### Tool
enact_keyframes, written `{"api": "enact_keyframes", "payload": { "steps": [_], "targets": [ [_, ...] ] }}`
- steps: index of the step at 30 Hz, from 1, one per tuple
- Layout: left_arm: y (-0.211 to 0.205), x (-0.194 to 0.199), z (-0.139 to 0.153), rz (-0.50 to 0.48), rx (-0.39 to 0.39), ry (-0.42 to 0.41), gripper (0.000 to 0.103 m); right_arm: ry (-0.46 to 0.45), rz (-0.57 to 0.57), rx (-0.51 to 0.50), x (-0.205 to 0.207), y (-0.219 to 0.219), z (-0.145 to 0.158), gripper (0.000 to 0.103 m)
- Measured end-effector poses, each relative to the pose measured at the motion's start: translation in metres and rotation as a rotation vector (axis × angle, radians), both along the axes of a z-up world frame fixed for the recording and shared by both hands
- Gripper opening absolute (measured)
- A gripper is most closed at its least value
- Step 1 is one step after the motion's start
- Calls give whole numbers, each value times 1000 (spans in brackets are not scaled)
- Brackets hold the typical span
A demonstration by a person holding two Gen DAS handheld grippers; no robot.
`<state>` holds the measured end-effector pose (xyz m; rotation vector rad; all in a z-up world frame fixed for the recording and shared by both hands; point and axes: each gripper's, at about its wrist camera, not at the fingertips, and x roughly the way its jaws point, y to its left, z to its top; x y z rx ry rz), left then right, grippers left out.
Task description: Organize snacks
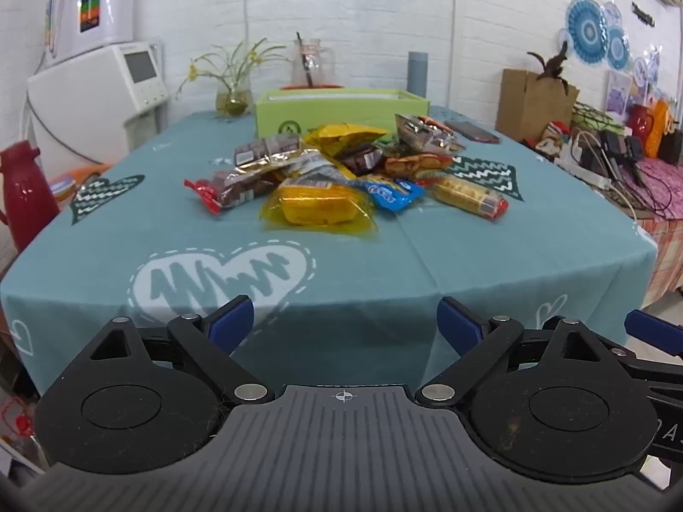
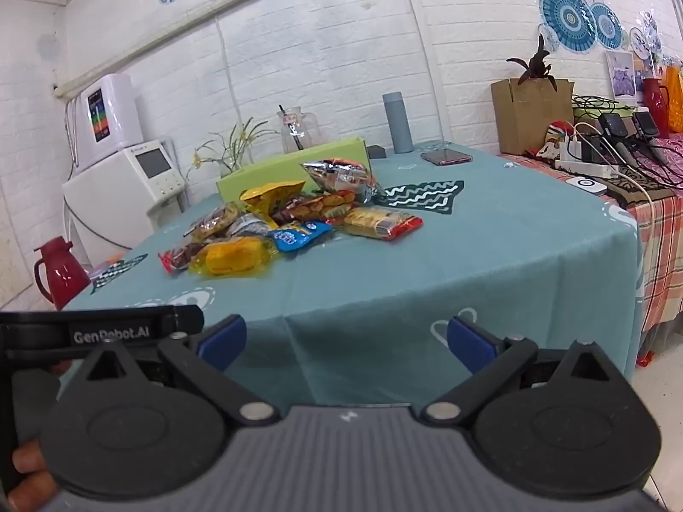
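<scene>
A heap of snack packets (image 1: 337,175) lies in the middle of the teal tablecloth (image 1: 384,264); in the right wrist view the heap (image 2: 290,222) sits left of centre. Nearest is a yellow-wrapped packet (image 1: 318,205), with a blue packet (image 1: 390,194) and a cracker pack with red ends (image 1: 469,196) to its right. Behind the heap stands an open green box (image 1: 339,111), which is also in the right wrist view (image 2: 294,164). My left gripper (image 1: 345,324) is open and empty, short of the table's near edge. My right gripper (image 2: 345,339) is likewise open and empty, back from the table.
At the table's far side stand a glass vase with a plant (image 1: 232,94), a glass jug (image 1: 309,62), a grey flask (image 1: 417,70) and a phone (image 1: 471,131). A red jug (image 1: 23,196) stands left. A side table with chargers and cables (image 2: 606,158) is right.
</scene>
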<state>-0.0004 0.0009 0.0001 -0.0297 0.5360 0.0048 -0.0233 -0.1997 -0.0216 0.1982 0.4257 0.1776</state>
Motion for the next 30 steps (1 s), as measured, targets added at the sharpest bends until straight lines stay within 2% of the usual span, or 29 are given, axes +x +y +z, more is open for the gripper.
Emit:
{"api": "enact_keyframes", "payload": {
  "steps": [11,30],
  "targets": [
    [-5,1,-6,-3,51,8,85,3,3,8,3,1,-2,99],
    [0,2,-10,10,41,16,88,3,7,-11,1,6,-3,99]
  ]
}}
